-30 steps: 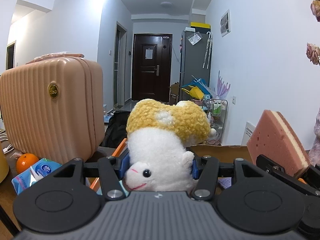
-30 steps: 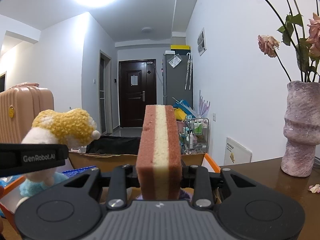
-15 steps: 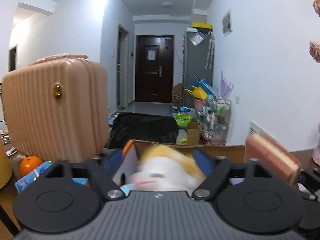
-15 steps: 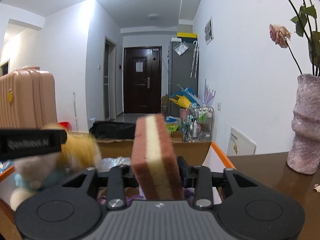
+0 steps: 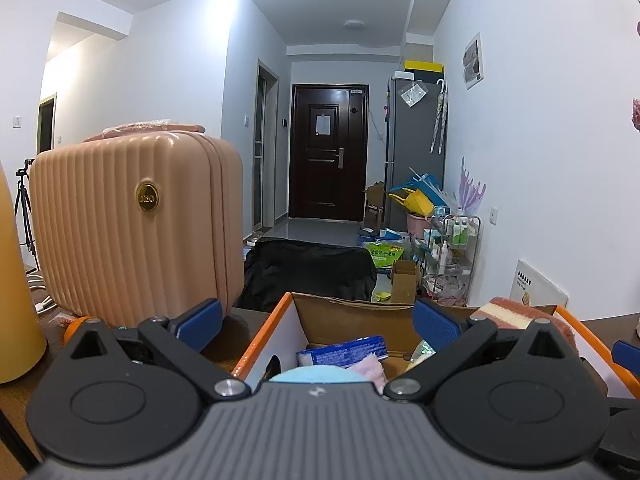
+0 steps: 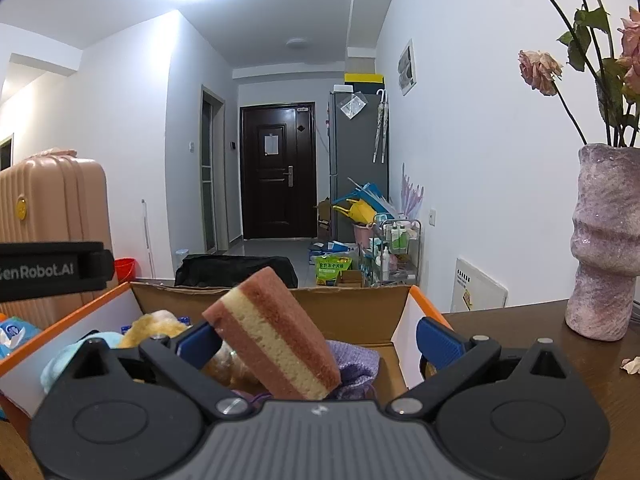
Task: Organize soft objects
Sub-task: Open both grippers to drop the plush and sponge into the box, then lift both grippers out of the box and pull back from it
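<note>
The sponge tilts in the cardboard box between the right gripper, whose jaws are opening off it. It looks light and squashy, best pinched across its flat faces. The left gripper is opening too, empty. A brown table fronts a hallway.

Peach suitcase, purple vase

The sponge has 3 bands: brick red, pale yellow, brick red. Around it, the cardboard box is brown with orange edges and white inner flaps. Left of the box, the ribbed suitcase is peach with 1 gold badge. Right of the box, the vase is mottled mauve.
</note>
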